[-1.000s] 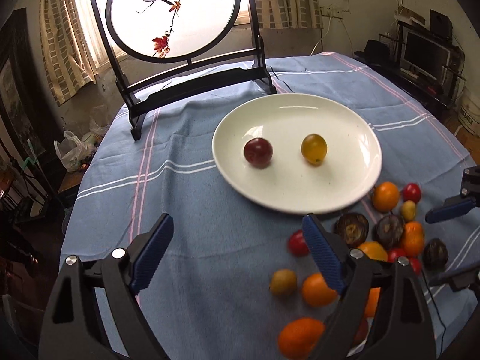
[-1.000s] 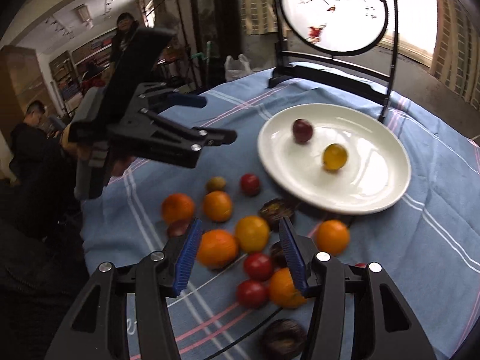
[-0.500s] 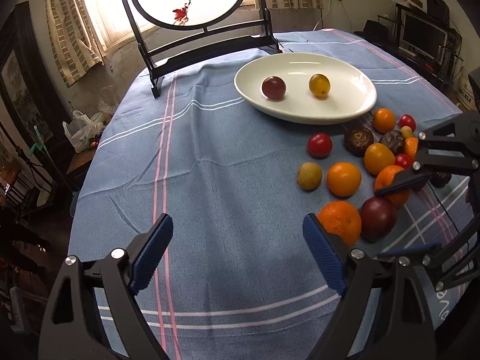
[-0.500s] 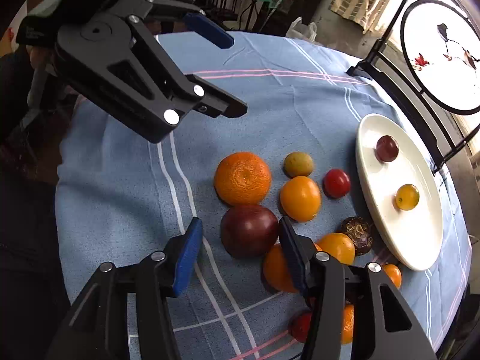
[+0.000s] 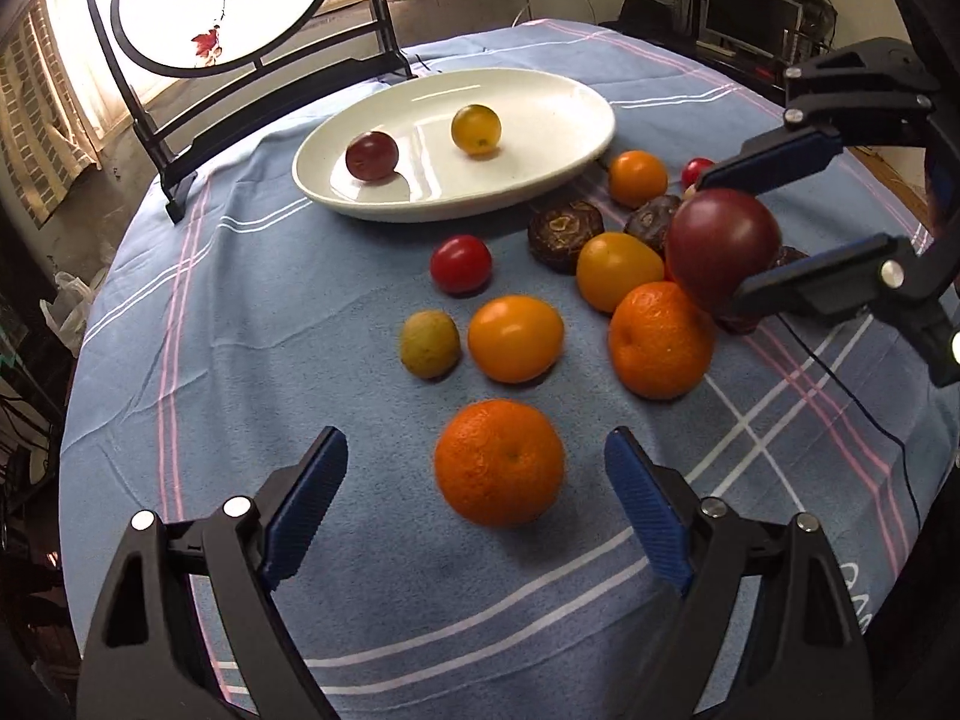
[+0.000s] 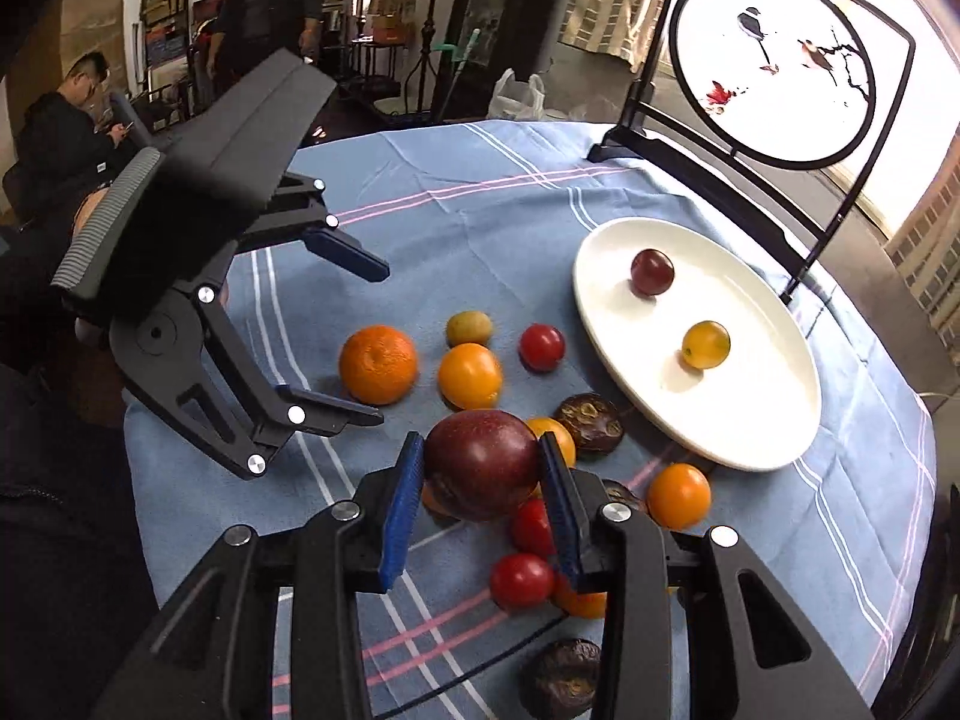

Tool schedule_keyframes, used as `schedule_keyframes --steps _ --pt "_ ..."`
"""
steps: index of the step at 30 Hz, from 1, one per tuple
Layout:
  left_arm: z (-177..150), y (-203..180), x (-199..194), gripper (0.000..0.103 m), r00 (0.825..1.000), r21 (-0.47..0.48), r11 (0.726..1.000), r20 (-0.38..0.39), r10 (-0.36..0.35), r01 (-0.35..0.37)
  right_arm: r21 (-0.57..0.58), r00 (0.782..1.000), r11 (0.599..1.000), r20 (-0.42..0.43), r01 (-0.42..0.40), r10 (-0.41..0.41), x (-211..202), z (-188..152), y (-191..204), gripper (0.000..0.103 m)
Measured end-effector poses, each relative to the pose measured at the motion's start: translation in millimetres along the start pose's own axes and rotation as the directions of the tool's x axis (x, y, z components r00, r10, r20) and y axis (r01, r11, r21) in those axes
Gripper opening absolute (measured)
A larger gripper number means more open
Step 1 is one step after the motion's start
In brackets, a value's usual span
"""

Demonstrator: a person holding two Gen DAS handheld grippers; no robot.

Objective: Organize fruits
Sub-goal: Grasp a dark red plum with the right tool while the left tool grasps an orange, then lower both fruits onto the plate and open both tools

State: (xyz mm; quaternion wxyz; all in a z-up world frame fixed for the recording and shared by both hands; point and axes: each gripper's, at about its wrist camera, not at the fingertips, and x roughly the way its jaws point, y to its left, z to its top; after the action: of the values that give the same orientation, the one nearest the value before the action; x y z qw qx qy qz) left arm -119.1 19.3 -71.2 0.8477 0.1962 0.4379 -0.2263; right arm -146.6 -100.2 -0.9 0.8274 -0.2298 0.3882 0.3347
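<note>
A dark red plum [image 6: 480, 462] is gripped in my right gripper [image 6: 480, 504]; its blue pads press both sides and the jaws are still closing. The plum [image 5: 723, 249] hangs just above the fruit pile. My left gripper [image 5: 477, 510] is low over the blue cloth, jaws closing around a large tangerine [image 5: 499, 462] without touching it. From the right wrist view, the left gripper [image 6: 369, 342] straddles that tangerine [image 6: 378, 378]. The white plate [image 5: 540, 120] at the back holds a small dark red fruit [image 5: 372, 155] and a yellow tomato [image 5: 476, 129].
Loose on the cloth lie a red tomato [image 5: 461, 263], a greenish fruit [image 5: 429, 343], several oranges [image 5: 515, 337] and wrinkled dark fruits [image 5: 564, 231]. A round painted screen [image 5: 228, 6] on a black stand rises behind the plate. Two people [image 6: 66, 120] are beyond the table.
My right gripper has shut on the plum and raised it off the cloth. The left gripper has dropped toward the tangerine and its jaws have narrowed.
</note>
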Motion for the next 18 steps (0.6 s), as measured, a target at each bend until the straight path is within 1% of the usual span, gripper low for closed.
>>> schedule_keyframes --steps 1,2,3,6,9,11,14,16,18 --pt "0.4 -0.3 5.2 0.046 1.000 -0.005 1.000 -0.019 -0.011 0.011 0.013 1.000 1.000 -0.001 0.000 0.000 0.1 -3.5 -3.2 0.038" --pt "1.4 0.4 9.3 0.043 0.998 -0.018 0.999 -0.043 -0.040 0.039 0.029 1.000 1.000 0.000 0.000 0.000 -0.4 -6.6 -6.6 0.038" --pt "2.3 1.4 8.5 0.042 0.999 -0.030 0.999 -0.034 -0.038 0.037 0.041 1.000 0.999 0.001 0.000 -0.001 -1.7 -10.3 -9.6 0.038" --pt "4.4 -1.2 2.2 0.042 0.999 0.002 1.000 -0.021 -0.030 0.030 0.073 1.000 0.997 0.019 -0.006 0.005 -2.4 -15.4 -18.8 0.038" --pt "16.8 0.0 -12.2 0.042 1.000 0.014 1.000 0.027 -0.005 0.005 0.102 0.999 0.995 0.045 -0.001 -0.004 -7.0 -17.7 -32.5 0.038" --pt "32.8 3.1 -21.2 0.042 0.997 0.008 0.999 0.073 0.041 -0.042 0.125 0.997 0.992 0.068 0.017 -0.026 -12.0 -14.6 -44.6 0.038" --pt "65.2 11.9 -26.8 0.042 0.984 -0.038 0.992 0.133 0.122 -0.118 0.167 0.990 0.985 0.120 0.047 -0.068 -20.1 -5.5 -65.8 0.039" --pt "89.7 19.4 -23.3 0.042 0.976 -0.085 0.987 0.156 0.150 -0.138 0.203 0.984 0.977 0.149 0.066 -0.097 -23.8 1.5 -81.3 0.039" --pt "114.1 26.9 -13.9 0.042 0.971 -0.134 0.979 0.162 0.174 -0.153 0.241 0.978 0.968 0.173 0.076 -0.120 -24.2 9.6 -97.7 0.039"
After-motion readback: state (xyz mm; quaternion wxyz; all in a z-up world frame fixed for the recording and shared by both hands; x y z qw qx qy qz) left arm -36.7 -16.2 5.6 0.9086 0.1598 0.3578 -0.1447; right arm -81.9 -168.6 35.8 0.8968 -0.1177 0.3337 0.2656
